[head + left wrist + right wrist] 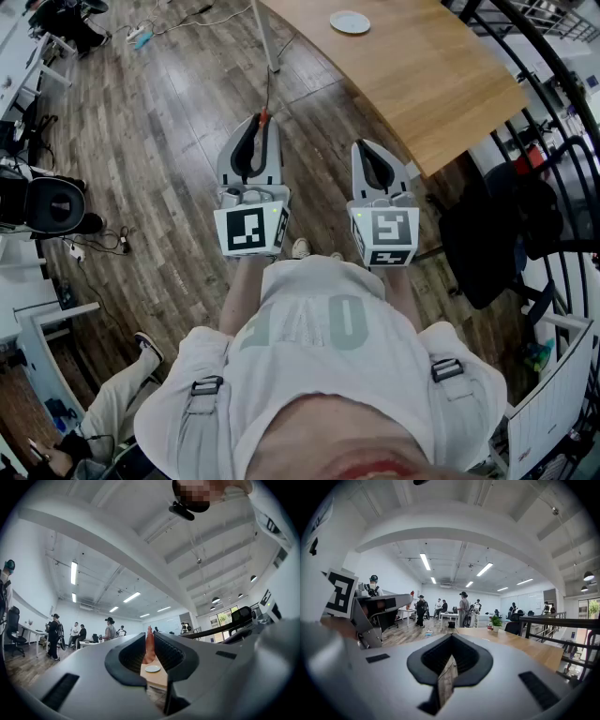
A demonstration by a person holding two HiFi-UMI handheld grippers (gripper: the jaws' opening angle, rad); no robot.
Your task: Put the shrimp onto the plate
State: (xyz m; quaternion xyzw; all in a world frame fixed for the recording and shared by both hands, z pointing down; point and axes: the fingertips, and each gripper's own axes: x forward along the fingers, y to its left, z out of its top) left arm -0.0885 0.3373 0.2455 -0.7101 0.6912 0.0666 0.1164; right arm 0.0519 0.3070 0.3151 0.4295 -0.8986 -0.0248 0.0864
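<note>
shrimp [149,645]: orange-red, upright, pinched betw. the jaws of the L gripper; its tip pokes out past the jaw ends. Up in the air, not on anything.
L gripper [257,123]: jaws pressed onto the shrimp from both sides, held out in front of the person at about waist level, aimed fwd toward the table.
plate [350,22]: small, round, white, nothing on it, sits on the wooden table [441,84] well ahead of the grippers. In the left gripper view it lines up just below the shrimp, but far behind it.
R gripper [367,147]: jaws pressed together, nothing betw. them, held beside the L one, idle.
person: standing on the wood floor [169,141], well apart from the table edge.
room: open office, other ppl at desks in the bkgd, not involved.
progress: pickup looks done, shrimp is in hand. Left, by my read: close the gap to the table, bring the shrimp over the plate, lower, let go. Roughly midway, carry phase.
risk: thin grip on a slim item, could slip or twist en route.
</note>
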